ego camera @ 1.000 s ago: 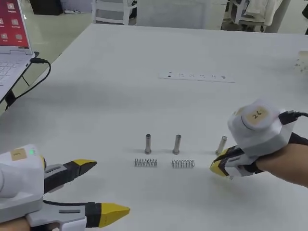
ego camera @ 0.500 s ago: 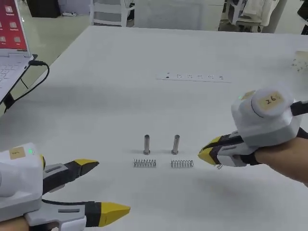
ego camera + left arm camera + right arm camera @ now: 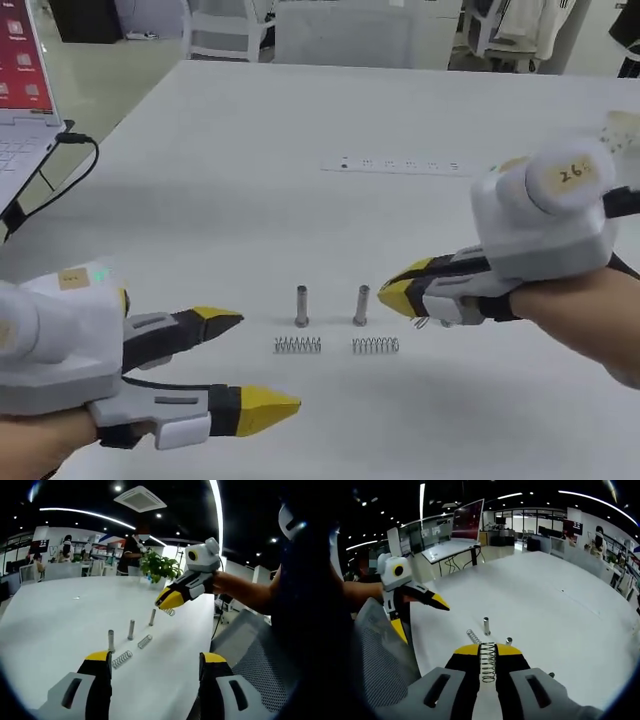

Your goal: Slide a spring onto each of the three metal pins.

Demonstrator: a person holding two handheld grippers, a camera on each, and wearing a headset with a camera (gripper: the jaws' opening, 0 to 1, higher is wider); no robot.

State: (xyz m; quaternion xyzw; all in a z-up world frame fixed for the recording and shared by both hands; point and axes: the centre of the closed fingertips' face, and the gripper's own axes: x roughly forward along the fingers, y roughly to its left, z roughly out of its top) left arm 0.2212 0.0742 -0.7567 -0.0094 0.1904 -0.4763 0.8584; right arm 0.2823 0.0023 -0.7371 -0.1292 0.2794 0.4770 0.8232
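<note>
Two metal pins stand upright mid-table, the left pin [image 3: 302, 305] and the middle pin [image 3: 361, 304]; in the head view my right gripper hides the third. All three pins [image 3: 131, 629] line up in the left gripper view. One spring [image 3: 297, 345] lies in front of the left pin, another spring [image 3: 375, 345] in front of the middle pin. My right gripper [image 3: 398, 295] hovers just right of the middle pin, shut on a third spring [image 3: 488, 662] held lengthwise between its jaws. My left gripper [image 3: 250, 363] is open near the front left, with nothing in it.
A laptop [image 3: 20, 90] with a black cable [image 3: 72, 165] sits at the far left. A white power strip [image 3: 400, 165] lies across the table's far half. Chairs stand beyond the far edge. White tabletop [image 3: 250, 200] surrounds the pins.
My right gripper has risen and moved left with the spring, now covering the right pin in the head view. My left gripper has come slightly up and toward the pins.
</note>
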